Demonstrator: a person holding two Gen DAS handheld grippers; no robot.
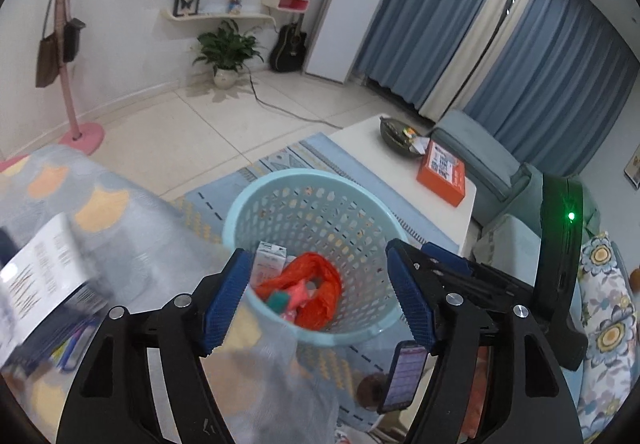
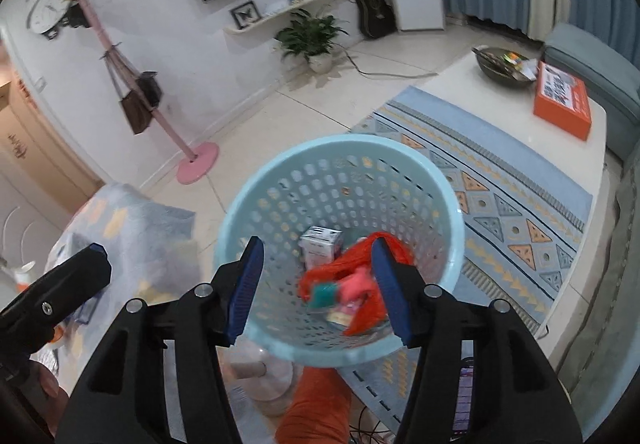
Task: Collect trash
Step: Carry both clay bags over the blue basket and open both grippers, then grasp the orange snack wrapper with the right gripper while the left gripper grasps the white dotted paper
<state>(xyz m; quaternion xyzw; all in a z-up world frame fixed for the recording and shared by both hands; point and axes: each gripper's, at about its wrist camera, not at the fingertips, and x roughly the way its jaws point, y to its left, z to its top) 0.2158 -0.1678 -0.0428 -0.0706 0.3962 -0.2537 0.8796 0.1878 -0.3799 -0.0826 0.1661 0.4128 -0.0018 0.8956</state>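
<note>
A light blue perforated basket [image 1: 280,184] stands on the rug and also shows in the right wrist view [image 2: 320,152]. Inside lie a white carton [image 1: 270,258], a crumpled orange plastic bag [image 1: 316,284] and small pink and teal scraps; the carton [image 2: 320,248] and bag [image 2: 360,284] show in the right wrist view too. My left gripper [image 1: 316,300] is open and empty above the basket's near rim. My right gripper [image 2: 318,284] is open and empty, directly over the basket. The right gripper's body [image 1: 460,284] shows just right of the left one.
A white coffee table [image 1: 360,148] holds an orange box [image 1: 442,174] and a dark bowl [image 1: 396,136]. A patterned blue rug [image 2: 500,184] lies under the basket. A cloth-covered surface with papers [image 1: 48,272] is at left. A pink coat stand [image 2: 192,160], plant [image 1: 228,52] and sofa [image 1: 480,152] are around.
</note>
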